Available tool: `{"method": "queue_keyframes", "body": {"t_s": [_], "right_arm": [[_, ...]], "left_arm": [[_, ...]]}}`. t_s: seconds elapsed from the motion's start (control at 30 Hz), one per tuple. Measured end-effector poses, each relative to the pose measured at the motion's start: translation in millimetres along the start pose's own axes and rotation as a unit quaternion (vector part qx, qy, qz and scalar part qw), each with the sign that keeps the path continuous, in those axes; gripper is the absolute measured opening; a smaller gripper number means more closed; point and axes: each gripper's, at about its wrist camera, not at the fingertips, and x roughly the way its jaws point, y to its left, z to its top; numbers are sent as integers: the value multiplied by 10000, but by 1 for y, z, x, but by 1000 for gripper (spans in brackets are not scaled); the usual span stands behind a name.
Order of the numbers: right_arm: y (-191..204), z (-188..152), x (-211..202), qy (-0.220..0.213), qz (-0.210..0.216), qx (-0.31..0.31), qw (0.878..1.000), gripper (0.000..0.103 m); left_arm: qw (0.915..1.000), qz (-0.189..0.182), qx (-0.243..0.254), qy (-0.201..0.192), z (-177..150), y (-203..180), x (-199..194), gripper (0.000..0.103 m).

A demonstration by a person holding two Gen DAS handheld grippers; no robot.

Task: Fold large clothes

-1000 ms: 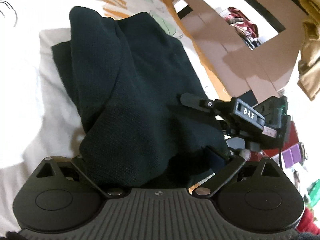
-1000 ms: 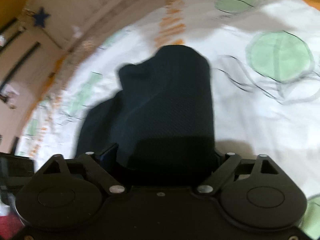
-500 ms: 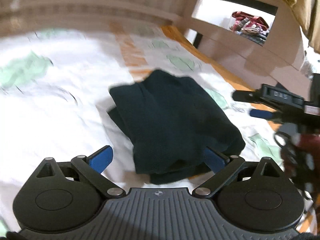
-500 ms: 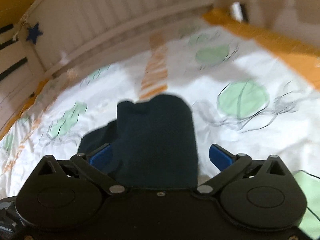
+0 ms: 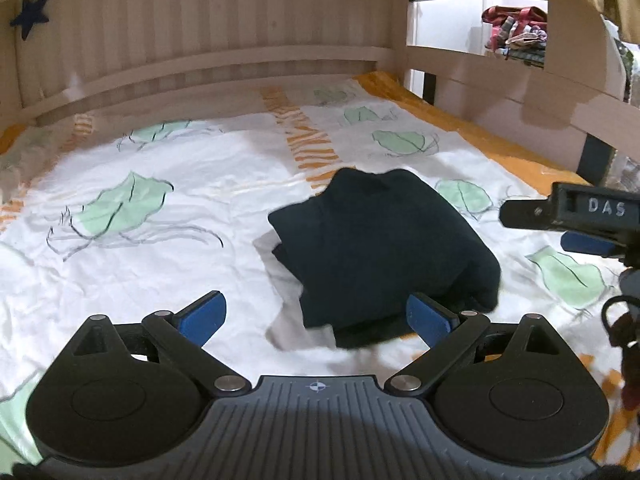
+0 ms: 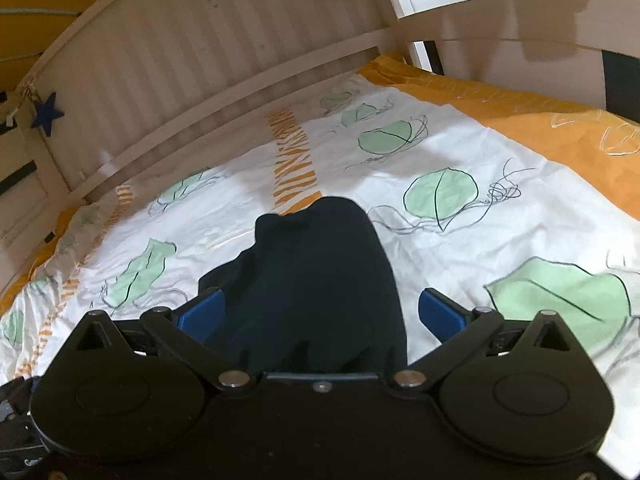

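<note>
Left wrist view, leaf-print bedsheet [image 5: 168, 264] (white, rumpled), slatted headboard [image 5: 224, 12]

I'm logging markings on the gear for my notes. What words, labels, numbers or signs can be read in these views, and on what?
"DAS": white letters on the black body of the right gripper, seen at the right edge of the left wrist view.
Left gripper: a small round crosshair mark on its grey ribbed housing, no text.
Nothing else is readable; the folded dark garment and leaf-print bedsheet show no writing.
</note>
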Motion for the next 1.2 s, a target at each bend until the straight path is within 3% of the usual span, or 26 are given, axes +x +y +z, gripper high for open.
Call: {"method": "queue_keyframes", "body": {"t_s": [0.3,0.7,1.2], "right_arm": [[24,-26,-20,129,-224,-483,9985,103],[46,-50,-42,300,-748,-825,9933,103],[54,-68,-58,670,-628,-932,9914,103]], "left_arm": [[9990,258,-208,311,-19,6,-13,98],[9972,277,-495,493,-32,18,-27,98],[9950,243,-750,609,-39,29,-44,98]]}}
